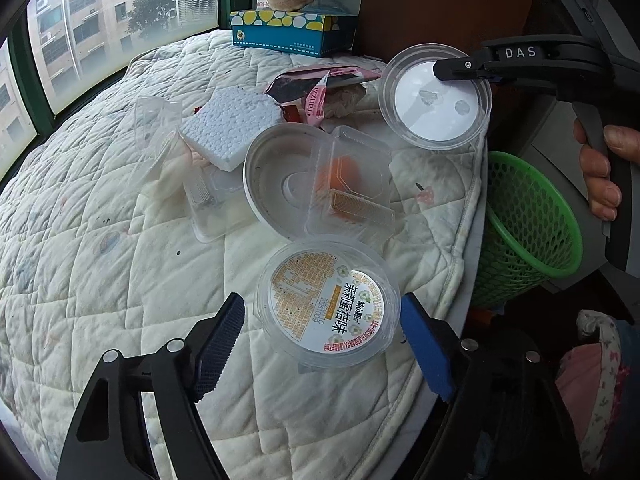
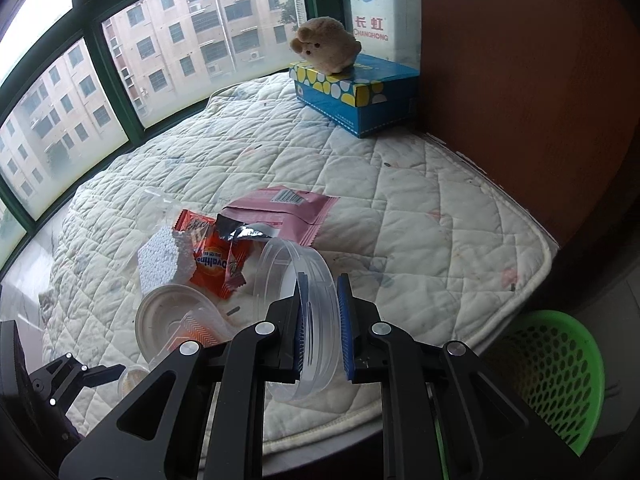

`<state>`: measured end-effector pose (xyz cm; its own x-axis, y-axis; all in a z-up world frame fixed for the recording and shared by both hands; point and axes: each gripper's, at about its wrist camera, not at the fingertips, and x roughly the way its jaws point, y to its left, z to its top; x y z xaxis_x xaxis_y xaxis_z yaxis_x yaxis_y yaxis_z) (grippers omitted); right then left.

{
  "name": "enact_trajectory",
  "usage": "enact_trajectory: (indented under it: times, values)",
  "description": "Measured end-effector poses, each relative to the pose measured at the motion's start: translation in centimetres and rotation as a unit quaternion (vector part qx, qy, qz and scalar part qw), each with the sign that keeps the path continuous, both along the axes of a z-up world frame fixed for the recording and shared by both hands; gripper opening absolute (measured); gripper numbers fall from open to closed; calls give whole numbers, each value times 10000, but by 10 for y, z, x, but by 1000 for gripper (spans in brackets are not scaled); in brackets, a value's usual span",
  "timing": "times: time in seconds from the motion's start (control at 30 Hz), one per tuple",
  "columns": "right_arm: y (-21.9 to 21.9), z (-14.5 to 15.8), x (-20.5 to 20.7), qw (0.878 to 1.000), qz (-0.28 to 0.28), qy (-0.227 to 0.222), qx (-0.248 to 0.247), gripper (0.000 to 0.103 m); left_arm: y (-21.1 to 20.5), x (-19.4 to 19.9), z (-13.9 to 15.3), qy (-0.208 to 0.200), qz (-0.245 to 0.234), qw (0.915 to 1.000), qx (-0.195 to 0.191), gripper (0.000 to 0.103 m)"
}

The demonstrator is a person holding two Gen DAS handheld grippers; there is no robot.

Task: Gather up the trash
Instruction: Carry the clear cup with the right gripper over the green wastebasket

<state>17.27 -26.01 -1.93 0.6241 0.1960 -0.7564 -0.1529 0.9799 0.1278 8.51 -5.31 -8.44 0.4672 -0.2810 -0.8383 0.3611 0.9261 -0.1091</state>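
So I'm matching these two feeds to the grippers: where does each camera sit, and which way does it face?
Left wrist: behind the open left gripper, looking down at the labelled cup on the quilt; the right gripper and hand show.
Right wrist: behind the right gripper, shut on the clear lid, facing the window; the left gripper shows.
Shared: tissue box, green basket, foam block.

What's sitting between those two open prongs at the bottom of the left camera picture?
In the left wrist view, a round labelled plastic cup lies on the quilt between the open left gripper's fingers, which don't touch it.
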Motion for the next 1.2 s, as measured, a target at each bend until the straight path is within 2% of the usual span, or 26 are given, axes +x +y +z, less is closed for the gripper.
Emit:
enact_trajectory:
  times: [0.03, 0.17, 0.43, 0.67, 0.9, 1.2]
  values:
    - [-2, 1, -2, 10000, -28, -10, 20, 15, 0, 0, 0, 13, -35, 10000, -49, 68]
    - [-13, 5, -10, 9998, -154, -55, 65, 15, -2, -4, 3, -26, -87, 9999, -80, 66]
    - [-36, 10, -26, 9991, -370, -116, 156, 15, 5, -18, 17, -75, -78, 9997, -200, 65]
    - [-71, 8, -45, 9972, -735, -131, 97, 15, 5, -34, 43, -174, -241, 9988, -387, 65]
    - [-118, -9, -69, 9921, -1252, 13, -109, 15, -33, -32, 70, -368, -681, 9950, -633, 65]
    - [-171, -44, -102, 9828, -1786, 443, -154, 16, -112, -7, 77, -362, -1321, 9877, -759, 65]
